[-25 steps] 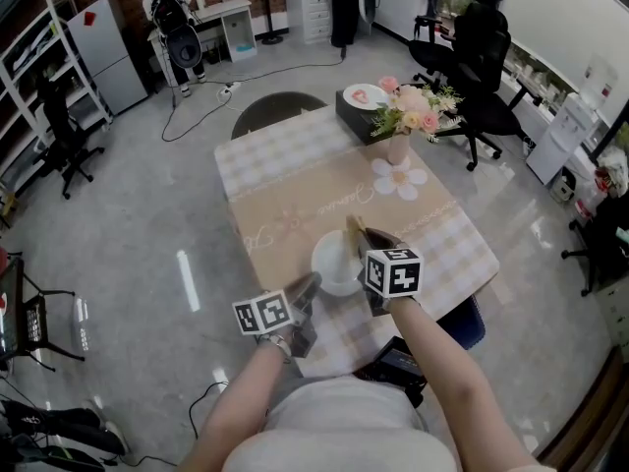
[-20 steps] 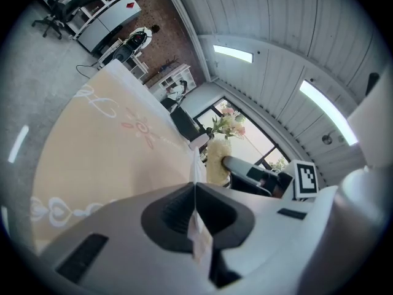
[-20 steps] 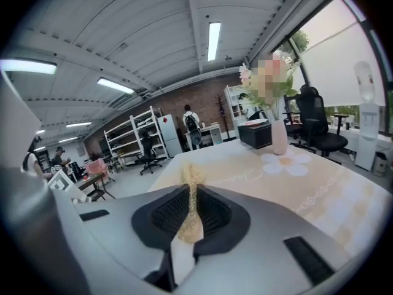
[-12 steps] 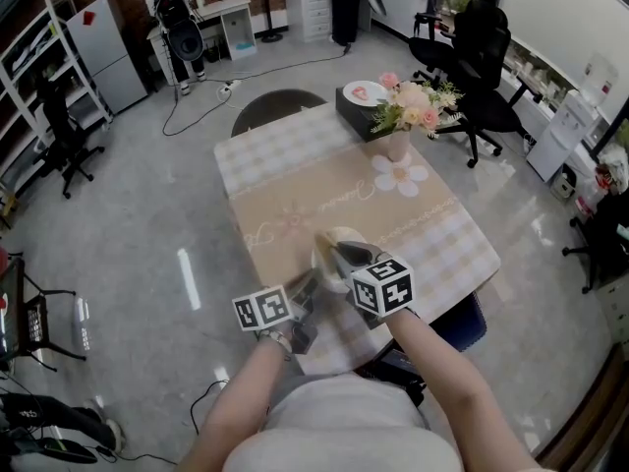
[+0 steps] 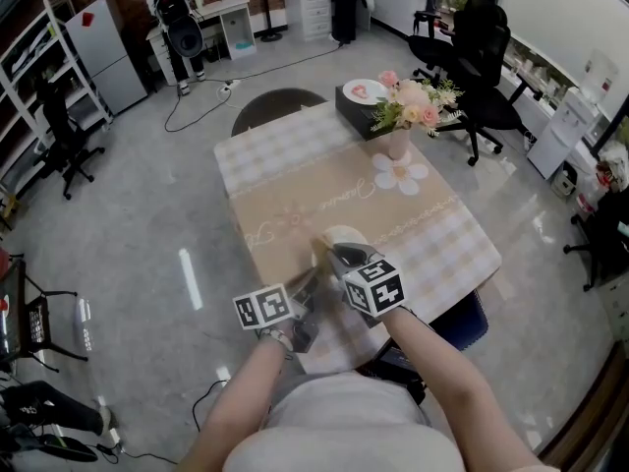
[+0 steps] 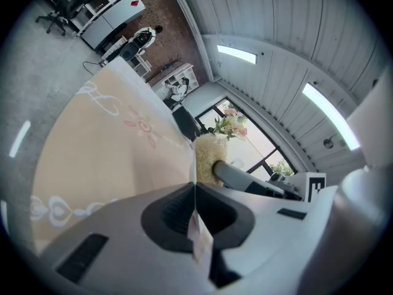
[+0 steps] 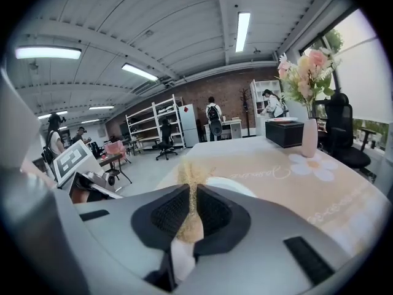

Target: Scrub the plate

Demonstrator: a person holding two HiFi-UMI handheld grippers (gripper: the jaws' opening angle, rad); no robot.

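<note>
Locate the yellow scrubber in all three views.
Head view: scrubber at the tip of the right tongs, over the plate.
Left gripper view: scrubber at centre, just above the jaws.
Right gripper view: scrubber pinched between the jaws, low centre.
Shared landmark: flowers.

My plate (image 5: 346,235) is white and my sponge (image 7: 191,190) pale yellow. The tablecloth (image 5: 285,160), mid-frame, is beige with white checks; the flowers (image 5: 415,106) at upper right are pink.
</note>
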